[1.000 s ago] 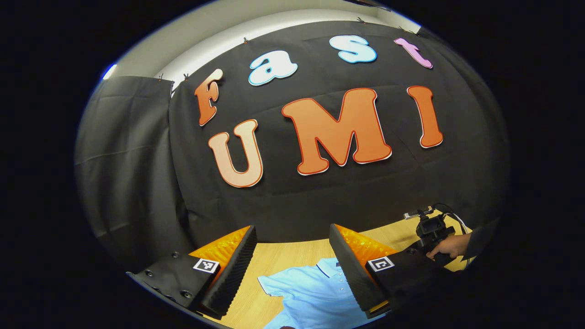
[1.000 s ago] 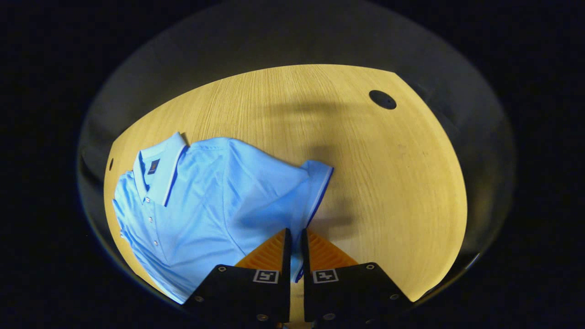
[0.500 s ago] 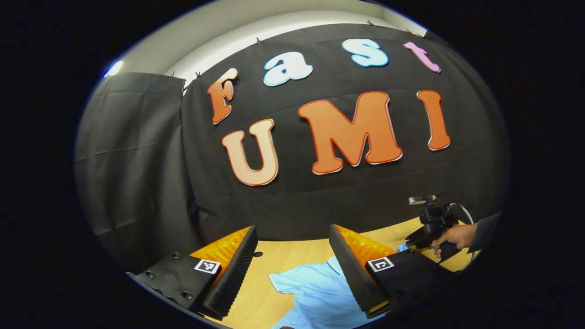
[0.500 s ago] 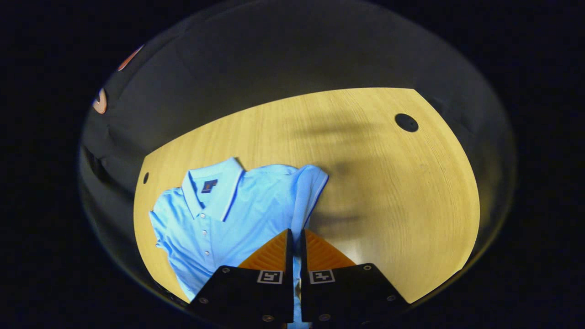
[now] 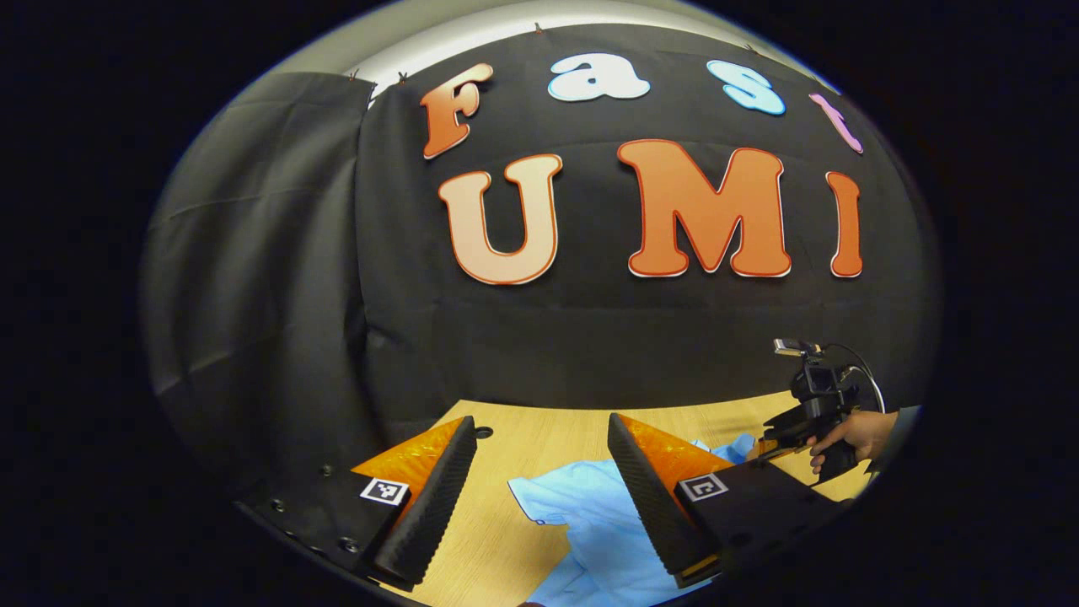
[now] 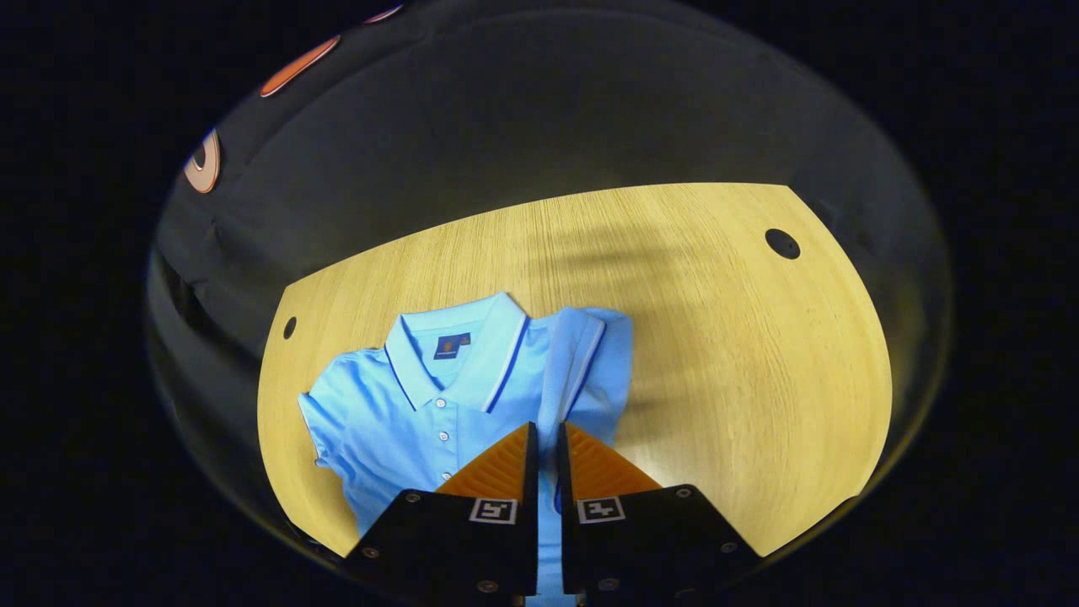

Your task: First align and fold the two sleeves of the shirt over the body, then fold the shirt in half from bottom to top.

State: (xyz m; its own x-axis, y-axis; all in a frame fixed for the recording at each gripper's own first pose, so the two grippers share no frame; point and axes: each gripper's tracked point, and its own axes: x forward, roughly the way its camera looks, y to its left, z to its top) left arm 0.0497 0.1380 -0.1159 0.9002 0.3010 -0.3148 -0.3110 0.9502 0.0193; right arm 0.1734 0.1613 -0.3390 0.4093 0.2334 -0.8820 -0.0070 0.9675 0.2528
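Observation:
A light blue polo shirt [image 6: 396, 413] lies front up on the wooden table [image 6: 742, 371], collar toward the far edge. My right gripper [image 6: 544, 434] is shut on the shirt's right sleeve [image 6: 590, 354], which is lifted and turned inward beside the collar [image 6: 459, 350]. In the left gripper view my left gripper [image 5: 540, 421] hovers open above the table with nothing between its fingers, and the shirt [image 5: 590, 523] lies below and between them. A hand [image 5: 843, 432] holds the other gripper at the far right.
The table [image 5: 523, 472] ends at the black cloth wall [image 5: 590, 354] close behind the shirt. Two round cable holes [image 6: 782, 244] [image 6: 289, 327] sit in the tabletop. Bare wood stretches to the right of the shirt.
My right gripper has carried the sleeve inward, from spread out sideways to lying beside the collar. The left gripper has tilted down and swung a little, still open.

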